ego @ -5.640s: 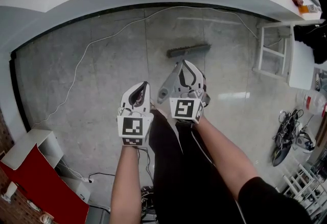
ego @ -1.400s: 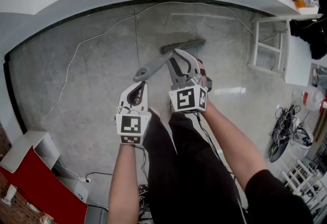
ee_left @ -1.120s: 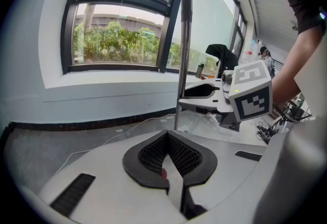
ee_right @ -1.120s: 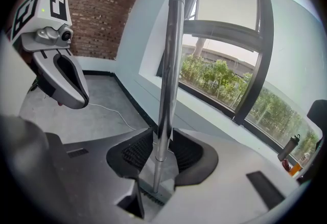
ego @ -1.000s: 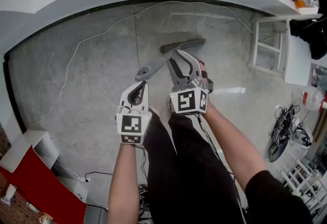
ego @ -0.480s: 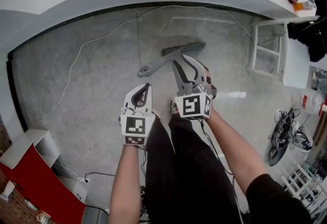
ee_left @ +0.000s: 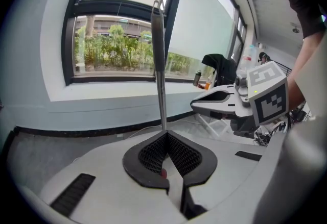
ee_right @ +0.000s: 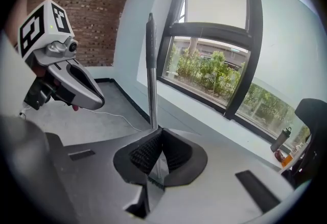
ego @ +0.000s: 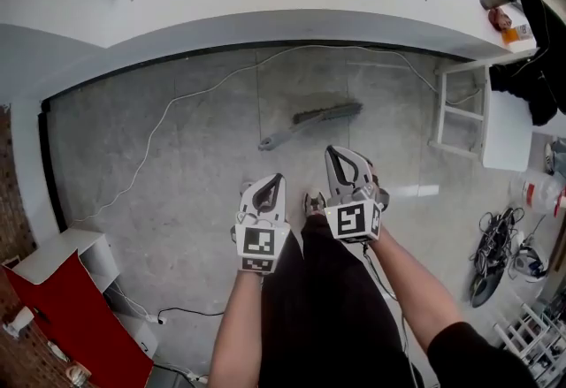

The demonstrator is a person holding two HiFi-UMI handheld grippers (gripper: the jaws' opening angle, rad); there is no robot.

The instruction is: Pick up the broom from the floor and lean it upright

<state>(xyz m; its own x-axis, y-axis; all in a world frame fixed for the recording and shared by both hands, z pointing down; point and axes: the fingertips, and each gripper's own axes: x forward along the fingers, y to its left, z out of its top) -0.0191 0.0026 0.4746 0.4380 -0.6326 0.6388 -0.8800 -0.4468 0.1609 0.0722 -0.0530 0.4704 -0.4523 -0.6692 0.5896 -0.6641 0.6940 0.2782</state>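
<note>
The grey broom (ego: 305, 123) stands by itself on the concrete floor, brush (ego: 329, 111) down and handle end (ego: 265, 145) up, apart from both grippers. What it leans on I cannot tell. In both gripper views its handle (ee_left: 159, 65) (ee_right: 150, 65) rises upright beyond the jaw tips, against the window. My left gripper (ego: 276, 178) (ee_left: 166, 133) is shut and empty. My right gripper (ego: 334, 150) (ee_right: 159, 131) has just been closing and is shut, with nothing between its pads. Each gripper shows in the other's view, the right one (ee_left: 225, 100) and the left one (ee_right: 76, 90).
A white cable (ego: 177, 103) runs across the floor towards the back wall. A white frame table (ego: 460, 112) stands at the right, with loose gear (ego: 504, 254) on the floor below it. A red-and-white cabinet (ego: 62, 289) sits at the lower left. My dark-trousered legs (ego: 327, 307) fill the bottom.
Both grippers have pulled back and up from the broom. The right jaws, wide open around the handle before, are shut now. The broom stays upright alone.
</note>
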